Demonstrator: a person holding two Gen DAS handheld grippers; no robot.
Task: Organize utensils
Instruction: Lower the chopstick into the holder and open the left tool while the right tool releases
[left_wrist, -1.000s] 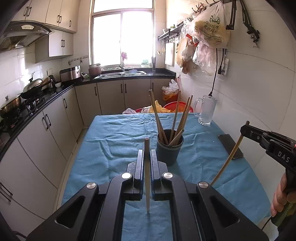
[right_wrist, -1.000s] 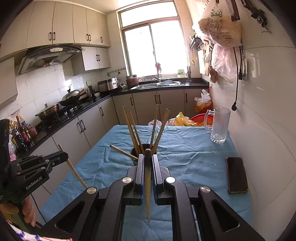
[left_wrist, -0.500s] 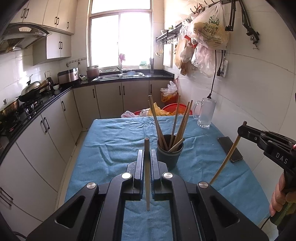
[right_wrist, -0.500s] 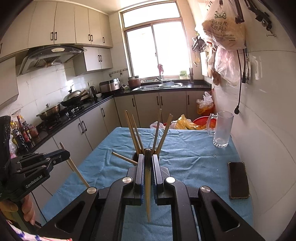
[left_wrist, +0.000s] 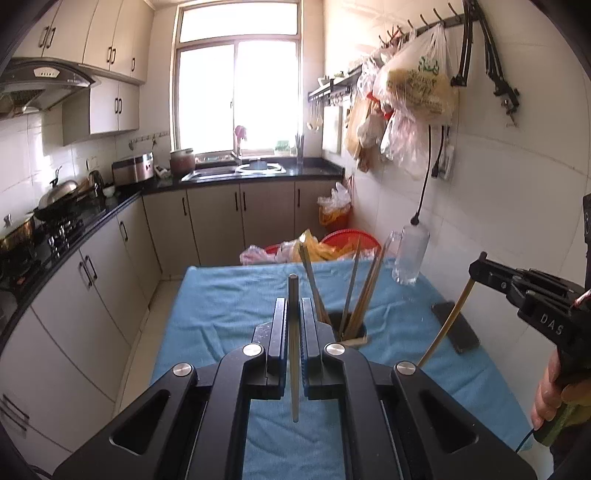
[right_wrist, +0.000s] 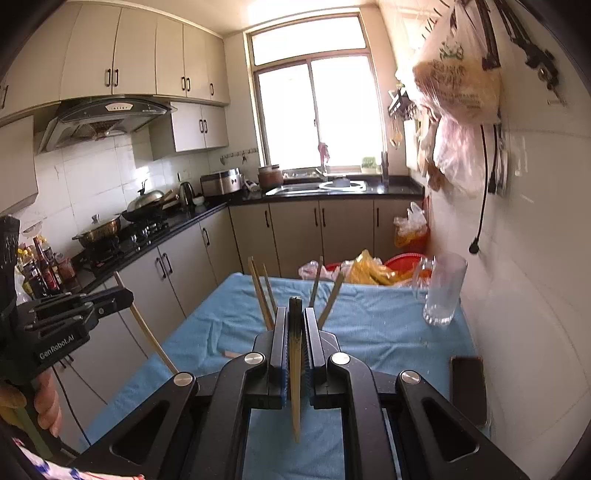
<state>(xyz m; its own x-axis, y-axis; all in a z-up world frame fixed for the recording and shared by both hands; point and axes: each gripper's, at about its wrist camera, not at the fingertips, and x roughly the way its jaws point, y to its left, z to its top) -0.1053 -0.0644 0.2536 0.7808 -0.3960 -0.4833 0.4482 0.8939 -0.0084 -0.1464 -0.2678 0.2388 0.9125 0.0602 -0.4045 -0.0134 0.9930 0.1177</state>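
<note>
While both cameras look down a narrow kitchen toward a bright window, each shows its own gripper up close and the other from the side. In the left wrist view, the left gripper (left_wrist: 294, 306) has its fingers (left_wrist: 277, 332) closed tight on a pale chopstick (left_wrist: 293, 354), which stands almost upright between them, its top above the fingertips and its lower end hanging over the blue tablecloth (left_wrist: 221, 306). Just beyond and to the right stands a dark holder cup (left_wrist: 351, 332) on the table, with several chopsticks (left_wrist: 365, 288) leaning out of it. This view alone shows the cup's rim; in the right wrist view the cup is hidden behind the fingers and only the chopsticks poke up on either side. At the right edge of the left view, the right gripper (left_wrist: 476, 267), held in a person's hand (left_wrist: 554, 384), pinches another chopstick (left_wrist: 448, 321) slanting down from its tip.

In the right wrist view, that same right gripper (right_wrist: 295, 314) is closed on its chopstick (right_wrist: 295, 369). The left gripper (right_wrist: 125, 293) appears at the left edge with its own slanting chopstick (right_wrist: 147, 332). A glass mug (right_wrist: 443, 291) and a dark phone (right_wrist: 467, 387) sit on the cloth near the tiled wall.
</note>
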